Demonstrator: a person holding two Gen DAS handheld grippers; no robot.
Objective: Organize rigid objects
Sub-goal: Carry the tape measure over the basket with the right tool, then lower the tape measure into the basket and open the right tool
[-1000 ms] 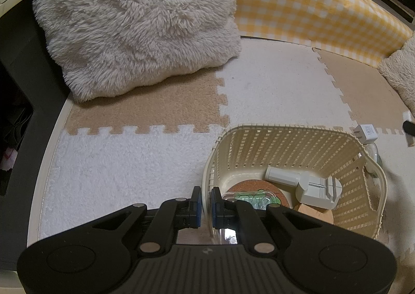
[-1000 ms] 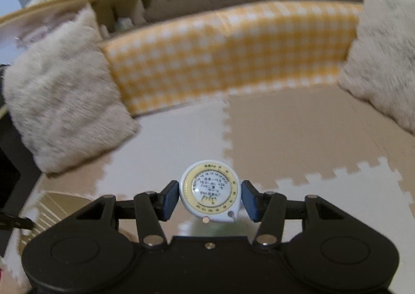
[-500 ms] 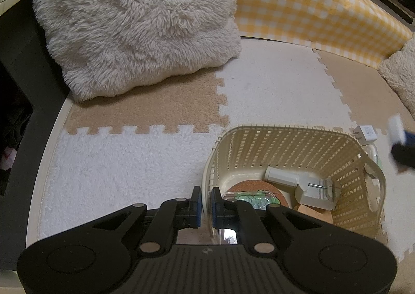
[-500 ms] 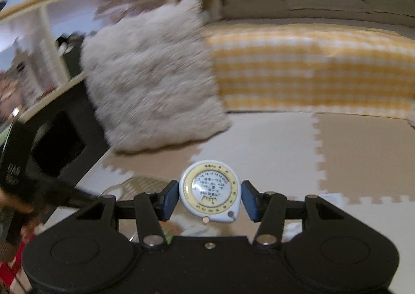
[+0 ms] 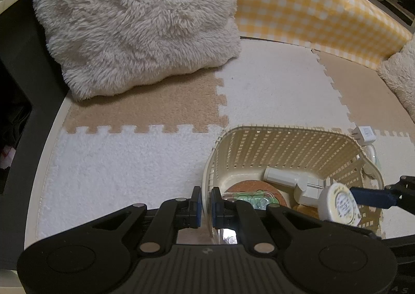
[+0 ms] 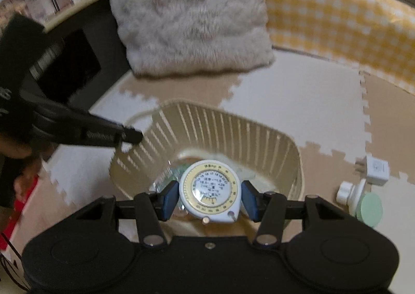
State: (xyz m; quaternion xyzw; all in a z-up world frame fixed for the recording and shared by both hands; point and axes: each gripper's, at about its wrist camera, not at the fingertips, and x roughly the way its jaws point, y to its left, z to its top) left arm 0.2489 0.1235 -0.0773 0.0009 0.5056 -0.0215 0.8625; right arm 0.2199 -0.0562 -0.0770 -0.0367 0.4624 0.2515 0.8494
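I'm working over a floor of tan and white puzzle mats (image 5: pixel 145 164), with a shaggy cushion (image 5: pixel 140 24) and a yellow checked bolster (image 5: pixel 311 6) behind. The cream slatted basket (image 5: pixel 290 146) sits on the mat in front of me. My left gripper (image 5: pixel 205 200) is pressed together on the basket's near rim, one pad outside the wall and one inside, steadying it. My right gripper (image 6: pixel 210 198) is pinching a round white tape measure (image 6: pixel 210 194) by its edges, dial facing the camera.

What matters now is that the tape measure hangs above the basket's opening, toward the right end as the left view shows it (image 5: pixel 339 203), so the way in is straight down. Under it lie a white boxy device (image 5: pixel 298 182), a cork coaster (image 5: pixel 255 189) and a clear pack with green inside (image 5: pixel 249 198); the right view is blurred, so I can't say how close the measure is to them. I'd judge the next move to be a short descent and then letting the pads spread.

Still outside, just right of the basket, are a white plug adapter (image 6: pixel 376 169), a small white bottle (image 6: pixel 348 191) and a pale green disc (image 6: pixel 369 209).
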